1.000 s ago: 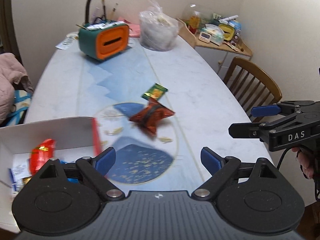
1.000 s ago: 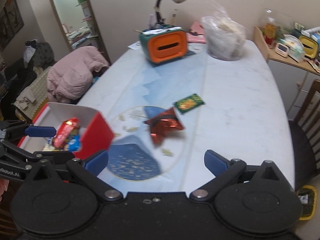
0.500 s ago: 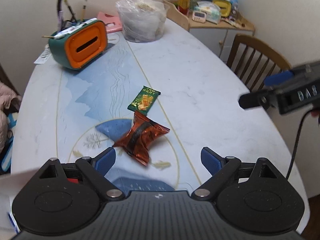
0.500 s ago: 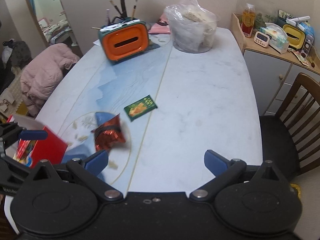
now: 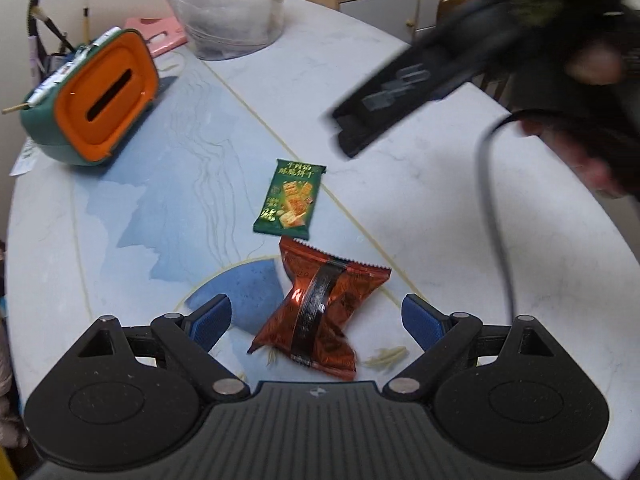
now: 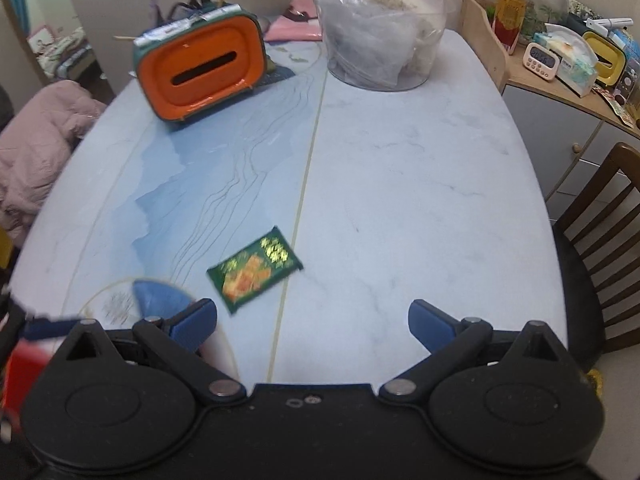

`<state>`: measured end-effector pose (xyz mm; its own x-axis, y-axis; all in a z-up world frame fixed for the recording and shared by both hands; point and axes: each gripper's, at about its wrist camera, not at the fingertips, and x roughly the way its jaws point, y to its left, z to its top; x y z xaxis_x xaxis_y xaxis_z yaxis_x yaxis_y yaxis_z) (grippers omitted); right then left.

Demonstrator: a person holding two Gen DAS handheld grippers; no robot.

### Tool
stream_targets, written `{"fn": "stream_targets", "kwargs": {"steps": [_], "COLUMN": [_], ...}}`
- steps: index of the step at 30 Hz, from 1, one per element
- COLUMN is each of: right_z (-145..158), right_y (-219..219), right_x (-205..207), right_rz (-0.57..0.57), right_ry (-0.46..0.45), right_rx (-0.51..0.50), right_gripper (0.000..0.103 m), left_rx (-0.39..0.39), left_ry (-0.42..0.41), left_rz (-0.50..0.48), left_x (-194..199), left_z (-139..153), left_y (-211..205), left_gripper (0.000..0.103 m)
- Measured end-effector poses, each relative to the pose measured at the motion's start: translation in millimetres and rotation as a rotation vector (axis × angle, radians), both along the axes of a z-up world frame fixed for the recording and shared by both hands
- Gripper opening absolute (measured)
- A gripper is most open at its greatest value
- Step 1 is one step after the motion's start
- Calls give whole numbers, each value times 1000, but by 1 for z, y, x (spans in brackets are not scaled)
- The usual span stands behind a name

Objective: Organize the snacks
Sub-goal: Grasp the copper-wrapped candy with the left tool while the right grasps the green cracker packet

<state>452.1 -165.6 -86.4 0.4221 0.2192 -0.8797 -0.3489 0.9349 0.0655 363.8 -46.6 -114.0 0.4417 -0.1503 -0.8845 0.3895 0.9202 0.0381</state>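
The red snack [image 5: 320,312] lies on the table [image 5: 420,208], right between my left gripper's [image 5: 316,320] spread fingers [image 5: 210,320], which hold nothing. A second ago that gripper sat back by the white box with the red pack inside it; the box has now slid out of the left view and the red snack has grown large and centred, so I have closed in for the next pick. The green snack [image 5: 290,200] lies just beyond it, its near edge at or touching the red snack's top seam. My right gripper [image 6: 312,320] has swung forward too: its fingers are wide apart and empty, the green snack [image 6: 256,270] is just ahead of the left one, and in the left view the gripper crosses the upper right as a dark blur [image 5: 404,100]. I judge two snacks remain to be boxed, one lined up for each gripper. As for writing, the green snack carries yellow Chinese characters and a picture of square crackers, but I cannot read them surely; the black band on the red snack has print too small to tell. A blurred red patch [image 6: 24,364] at the right view's lower left may be the box.
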Motion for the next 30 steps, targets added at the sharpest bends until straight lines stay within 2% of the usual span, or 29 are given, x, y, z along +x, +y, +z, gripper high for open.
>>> {"fn": "stream_targets", "kwargs": {"steps": [3,8,10,13,17,18,20,23,28,30], "right_z": [-17,-44,-52,-62,-74,-76,-80,-83,-91,-94], "right_y": [19,37,42,53,64,67,72,82,90,92], "right_x": [22,49,57,64,69,70,70,68,66,67], "right_rz": [-22,-69,-89,-107,-138,-145,-156,-147,-144,-139], "right_ry": [26,74,91,105,101,105,108,96,97,105], "right_rx": [-17,-39,-35,-30,-44,-45,-50,-79,-111,-109], "right_gripper": [102,102,102,101,100,100,99,98,96,91], "left_rx": [-32,-10,-10,-27,-50,-55,-56,-59,-65,-74], "left_ry": [16,40,47,46,49,51,58,72,70,67], "left_rz": [-28,-68,-66,-67,-76,-78,-81,-77,-59,-55], "left_x": [10,22,27,31,34,35,36,36,33,29], "left_z": [-8,-26,-32,-36,-42,-44,-48,-54,-56,-55], "left_y": [3,0,3,5,4,3,1,2,6,6], "left_gripper": [93,92,92,86,85,83,72,65,60,58]}}
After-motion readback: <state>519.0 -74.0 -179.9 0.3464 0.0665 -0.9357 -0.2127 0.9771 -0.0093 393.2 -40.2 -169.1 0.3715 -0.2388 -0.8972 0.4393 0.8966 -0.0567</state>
